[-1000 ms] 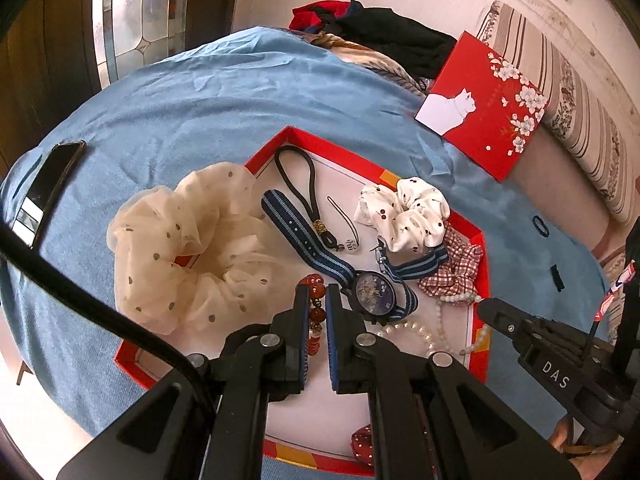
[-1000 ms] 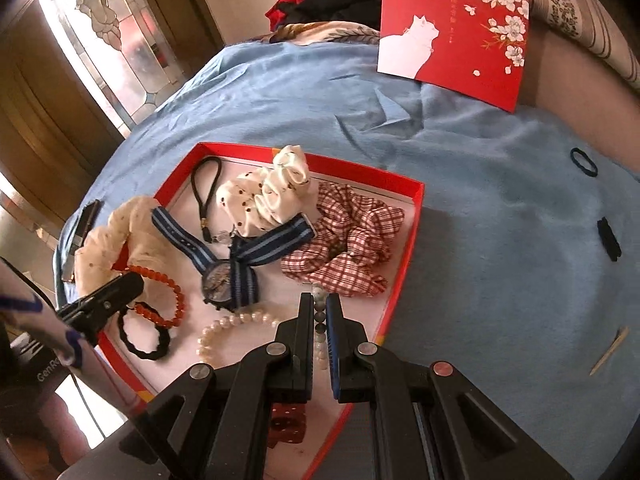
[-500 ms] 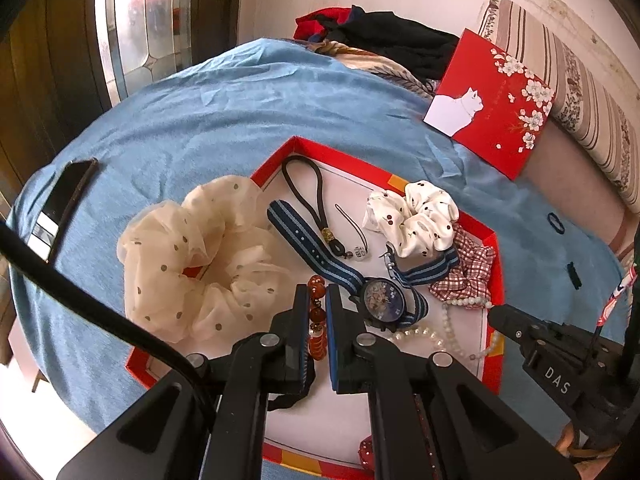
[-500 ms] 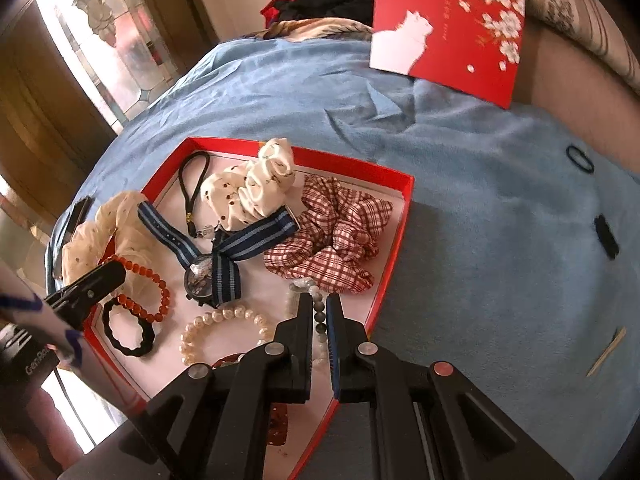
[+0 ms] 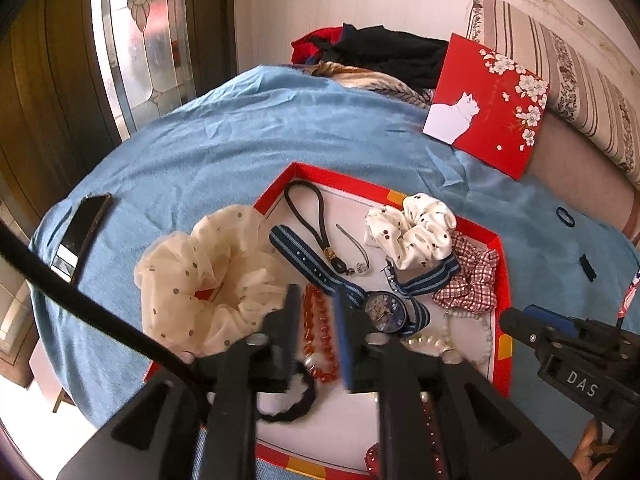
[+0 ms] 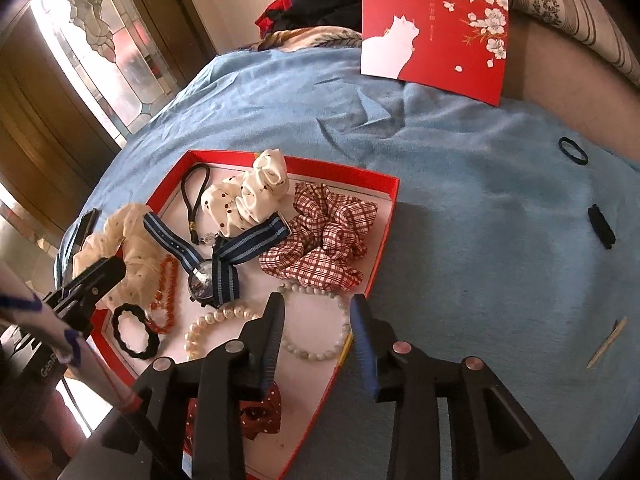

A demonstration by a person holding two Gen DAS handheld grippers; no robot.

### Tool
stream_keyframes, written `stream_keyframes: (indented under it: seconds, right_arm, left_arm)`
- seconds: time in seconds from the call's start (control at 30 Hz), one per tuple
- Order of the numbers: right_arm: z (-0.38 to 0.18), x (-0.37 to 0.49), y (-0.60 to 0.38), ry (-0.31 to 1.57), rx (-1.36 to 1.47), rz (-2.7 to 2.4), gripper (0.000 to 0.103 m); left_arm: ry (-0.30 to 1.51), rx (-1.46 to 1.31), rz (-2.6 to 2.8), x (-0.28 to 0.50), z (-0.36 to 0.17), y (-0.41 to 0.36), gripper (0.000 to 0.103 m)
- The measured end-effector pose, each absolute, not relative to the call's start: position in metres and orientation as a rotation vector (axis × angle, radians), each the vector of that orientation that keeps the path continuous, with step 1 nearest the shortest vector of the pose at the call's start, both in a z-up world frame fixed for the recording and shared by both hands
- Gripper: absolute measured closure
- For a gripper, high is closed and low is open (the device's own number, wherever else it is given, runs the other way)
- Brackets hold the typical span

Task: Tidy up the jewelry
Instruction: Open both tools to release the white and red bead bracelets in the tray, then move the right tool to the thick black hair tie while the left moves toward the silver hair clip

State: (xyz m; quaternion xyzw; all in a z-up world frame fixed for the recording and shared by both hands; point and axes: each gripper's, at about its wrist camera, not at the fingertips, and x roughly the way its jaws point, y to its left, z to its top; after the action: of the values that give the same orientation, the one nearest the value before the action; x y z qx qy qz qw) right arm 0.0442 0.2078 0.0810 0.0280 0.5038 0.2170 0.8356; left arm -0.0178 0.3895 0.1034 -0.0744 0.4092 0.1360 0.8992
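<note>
A red-rimmed tray (image 5: pixel 505 288) (image 6: pixel 385 224) on the blue cloth holds scrunchies, a striped-strap watch (image 5: pixel 385 307) (image 6: pixel 204 280), bead bracelets and hair ties. My left gripper (image 5: pixel 316 300) is open above an orange bead bracelet (image 5: pixel 316 332), which lies in the tray between the fingers. My right gripper (image 6: pixel 318 312) is open above a pale bead bracelet (image 6: pixel 320 354) that lies flat near the tray's right rim. A white pearl bracelet (image 6: pixel 208 322) and a black hair tie (image 6: pixel 134 334) lie to its left.
A red lid with a white cat (image 5: pixel 486 106) (image 6: pixel 434 28) leans against the sofa behind. A phone (image 5: pixel 80 236) lies on the cloth at left. A black hair tie (image 6: pixel 573 151), a black clip (image 6: pixel 601 226) and a wooden stick (image 6: pixel 608 342) lie on the cloth right of the tray.
Both grippers have opened. The left one let go of the orange bead bracelet and the right one let go of the pale bead bracelet; both now lie in the tray.
</note>
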Motion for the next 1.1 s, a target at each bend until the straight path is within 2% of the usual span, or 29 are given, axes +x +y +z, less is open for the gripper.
stream_keyframes:
  seconds: [0.5, 1.1]
  right_arm:
    - [0.08, 0.043, 0.141, 1.059, 0.105, 0.373, 0.06]
    - [0.057, 0.047, 0.0, 1.079, 0.19, 0.16, 0.056]
  left_arm:
    - [0.821, -0.1, 0.26, -0.016, 0.112, 0.36, 0.068]
    - [0.803, 0.007, 0.088, -0.003, 0.117, 0.27, 0.066]
